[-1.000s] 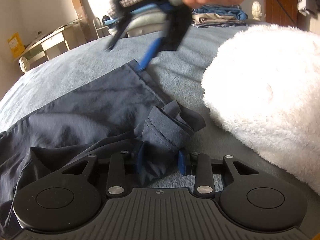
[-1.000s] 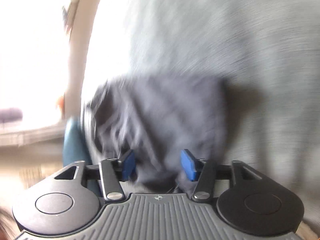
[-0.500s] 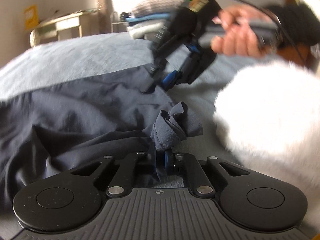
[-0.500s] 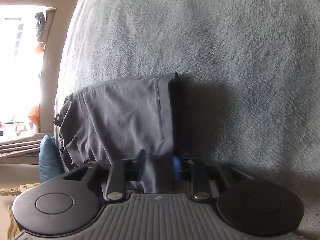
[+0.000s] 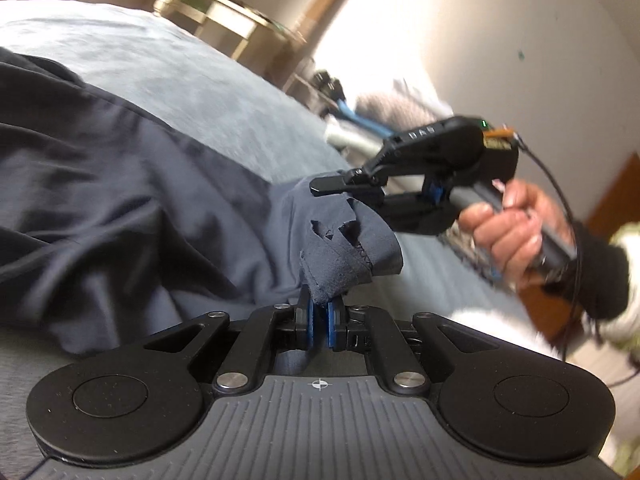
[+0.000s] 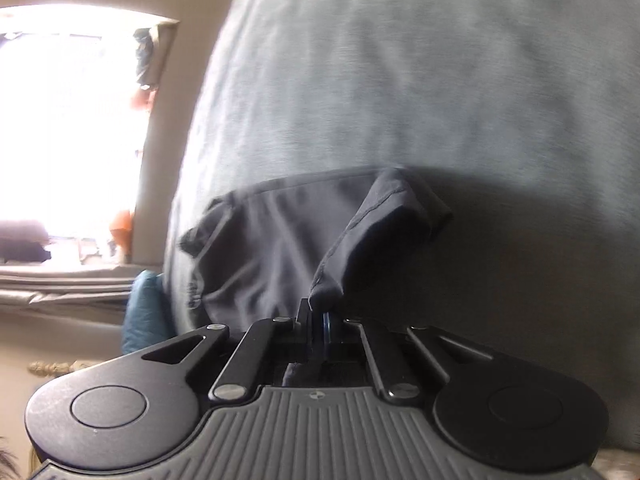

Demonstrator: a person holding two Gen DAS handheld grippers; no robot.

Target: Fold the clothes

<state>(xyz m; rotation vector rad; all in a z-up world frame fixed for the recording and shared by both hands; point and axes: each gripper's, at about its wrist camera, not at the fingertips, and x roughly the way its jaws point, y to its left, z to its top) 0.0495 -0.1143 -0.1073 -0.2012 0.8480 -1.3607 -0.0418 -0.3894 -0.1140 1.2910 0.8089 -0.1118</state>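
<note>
Two grippers each pinch the same dark navy garment (image 5: 120, 184), which lies spread over a grey-blue fleece blanket (image 5: 192, 92) and fills the 9 o'clock half of the left wrist view. In the right wrist view the blanket (image 6: 420, 80) takes up everything from 12 to 3 o'clock, with the garment (image 6: 264, 248) bunched below centre toward 7 o'clock. A white fluffy throw (image 5: 500, 332) shows at 4 o'clock in the left view, partly hidden. At 2 o'clock there, the person's right hand (image 5: 516, 228) holds the right gripper (image 5: 356, 190), whose tips meet the cloth's hem. Seen from its own camera, the right gripper (image 6: 319, 320) is closed on a raised fold of hem. Smallest, the left gripper (image 5: 319, 316) has its blue pads pressed together on a crumpled corner of the garment at 6 o'clock.
</note>
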